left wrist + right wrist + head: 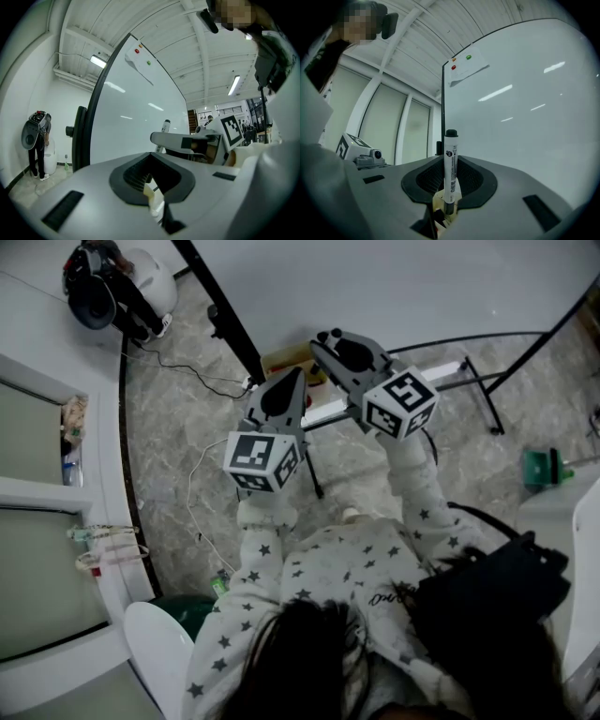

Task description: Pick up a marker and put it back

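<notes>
Right tongs (445, 211) were clamped on the marker (450, 173), gripping low on the barrel. The marker stood upright, black cap on top, its long axis straight across the line the tongs pointed along. Most of the barrel stuck up above the jaws.

Left tongs (157, 206) were closed with nothing between them. From the left gripper view I could see the marker (165, 125) poking up off to the right, so the two tongs were side by side but apart, not touching.

In the head view both were held up in front of the person, right tongs (326, 338) a bit further forward than left tongs (292, 381), both aimed at the whiteboard (394, 287). The board filled the right gripper view ahead of the marker and to its right, near but with a gap.

I judged pick-up done, put-back not yet. A pale rail (323, 412) ran by the board's foot, below the tongs. It was probably the drop spot, but I couldn't confirm. Right hand carried the marker, so it should do the placing. The marker would likely need tipping flat first.
</notes>
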### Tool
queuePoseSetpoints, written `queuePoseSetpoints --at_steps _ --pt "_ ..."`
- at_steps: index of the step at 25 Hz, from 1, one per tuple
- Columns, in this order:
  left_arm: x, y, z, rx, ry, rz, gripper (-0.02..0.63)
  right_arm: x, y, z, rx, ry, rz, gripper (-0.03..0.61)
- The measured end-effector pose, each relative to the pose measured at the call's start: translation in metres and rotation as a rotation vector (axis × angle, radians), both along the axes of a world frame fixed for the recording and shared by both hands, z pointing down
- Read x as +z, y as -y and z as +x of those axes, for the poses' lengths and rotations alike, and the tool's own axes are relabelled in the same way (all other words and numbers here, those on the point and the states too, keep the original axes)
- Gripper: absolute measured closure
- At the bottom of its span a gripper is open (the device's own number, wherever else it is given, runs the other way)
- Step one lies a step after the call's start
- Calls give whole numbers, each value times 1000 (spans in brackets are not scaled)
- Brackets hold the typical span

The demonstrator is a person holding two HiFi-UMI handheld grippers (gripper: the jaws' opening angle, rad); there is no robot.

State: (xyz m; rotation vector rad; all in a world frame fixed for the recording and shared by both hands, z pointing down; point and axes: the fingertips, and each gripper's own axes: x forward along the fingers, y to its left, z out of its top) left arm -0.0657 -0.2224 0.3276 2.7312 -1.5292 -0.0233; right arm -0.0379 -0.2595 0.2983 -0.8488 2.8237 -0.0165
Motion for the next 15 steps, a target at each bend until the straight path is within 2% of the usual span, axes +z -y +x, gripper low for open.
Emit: queuePoseSetpoints --at_steps 6,10,15 --pt "17 3 -11 -2 1 -25 614 22 10 -17 -13 -18 -31 502" --pt "25 5 -11 -3 2 -41 614 40 16 -23 -12 -78 -55 502" --pt "32 8 -11 -5 -5 -57 614 53 19 -24 -22 -80 -82 502"
